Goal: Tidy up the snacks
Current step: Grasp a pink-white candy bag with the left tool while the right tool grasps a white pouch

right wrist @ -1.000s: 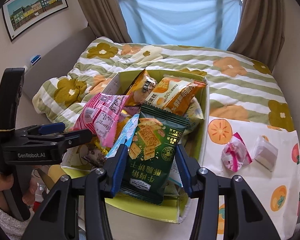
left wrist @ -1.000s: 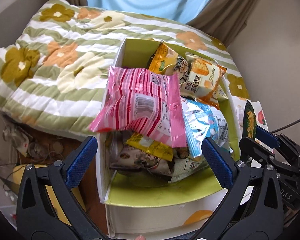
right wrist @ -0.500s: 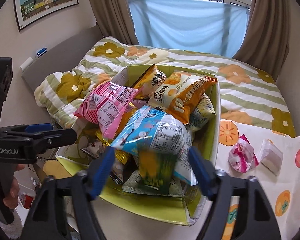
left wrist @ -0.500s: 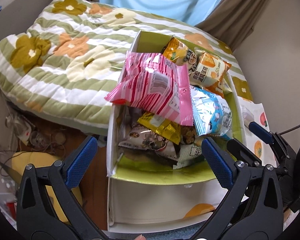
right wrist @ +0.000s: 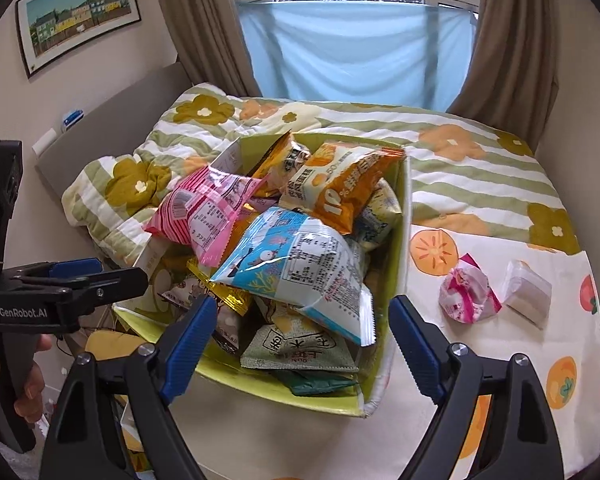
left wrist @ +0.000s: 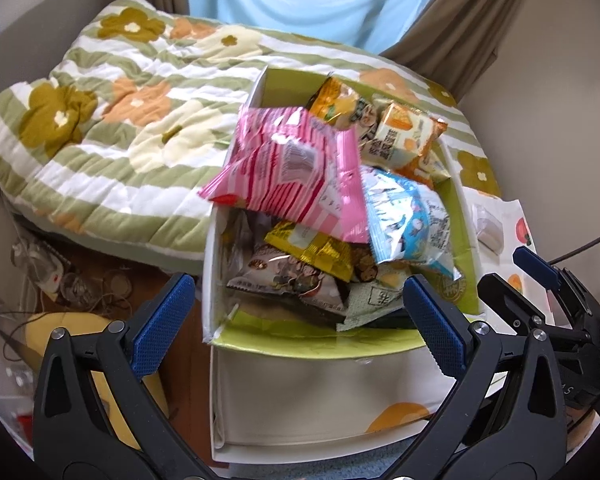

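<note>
- Where snack packets (right wrist: 292, 264) heap above the box (right wrist: 400, 240) rim: right gripper (right wrist: 300, 344) just released, nothing between.
- Left gripper (left wrist: 296, 320) spread, empty, over near edge.
- Bare tablecloth (right wrist: 480, 360) right of box; pink wrapped snack (right wrist: 466, 296) there.

pink striped packet (right wrist: 206, 210), light-blue packet (right wrist: 296, 268), lime-green box (right wrist: 400, 216).

1. It was a home bedroom: a bed under a flowered, green-striped quilt (right wrist: 440, 160) filled the room.
2. Brown curtains (right wrist: 508, 40) flanked the window.
3. A framed picture (right wrist: 76, 16) hung on the wall.
</note>
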Action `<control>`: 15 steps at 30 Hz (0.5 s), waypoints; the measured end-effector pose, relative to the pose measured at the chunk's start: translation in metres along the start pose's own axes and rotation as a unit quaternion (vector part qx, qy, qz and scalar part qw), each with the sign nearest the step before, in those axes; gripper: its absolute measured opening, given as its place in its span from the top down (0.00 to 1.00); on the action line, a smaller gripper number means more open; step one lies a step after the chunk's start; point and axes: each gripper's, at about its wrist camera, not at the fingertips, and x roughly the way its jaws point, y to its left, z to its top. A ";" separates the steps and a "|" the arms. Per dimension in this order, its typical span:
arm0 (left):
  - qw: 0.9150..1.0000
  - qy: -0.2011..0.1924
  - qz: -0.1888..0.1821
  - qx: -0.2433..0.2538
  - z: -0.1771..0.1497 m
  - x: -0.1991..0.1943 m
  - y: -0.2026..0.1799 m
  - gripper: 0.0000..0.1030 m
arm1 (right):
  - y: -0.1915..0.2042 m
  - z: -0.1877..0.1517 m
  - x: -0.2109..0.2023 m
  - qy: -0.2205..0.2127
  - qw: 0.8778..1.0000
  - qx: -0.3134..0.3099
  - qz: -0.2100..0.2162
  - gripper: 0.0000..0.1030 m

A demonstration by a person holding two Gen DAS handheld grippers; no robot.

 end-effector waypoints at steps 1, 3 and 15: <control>1.000 -0.005 -0.003 0.006 0.002 -0.002 -0.006 0.00 | -0.005 0.000 -0.004 -0.004 1.000 0.006 -0.001 0.18; 1.000 -0.011 -0.009 0.017 0.006 -0.003 -0.019 0.00 | -0.016 -0.001 -0.012 -0.010 1.000 0.019 -0.006 0.18; 0.997 -0.021 -0.030 0.061 0.027 0.019 -0.143 0.00 | -0.143 0.005 -0.051 -0.030 0.996 0.076 -0.038 0.18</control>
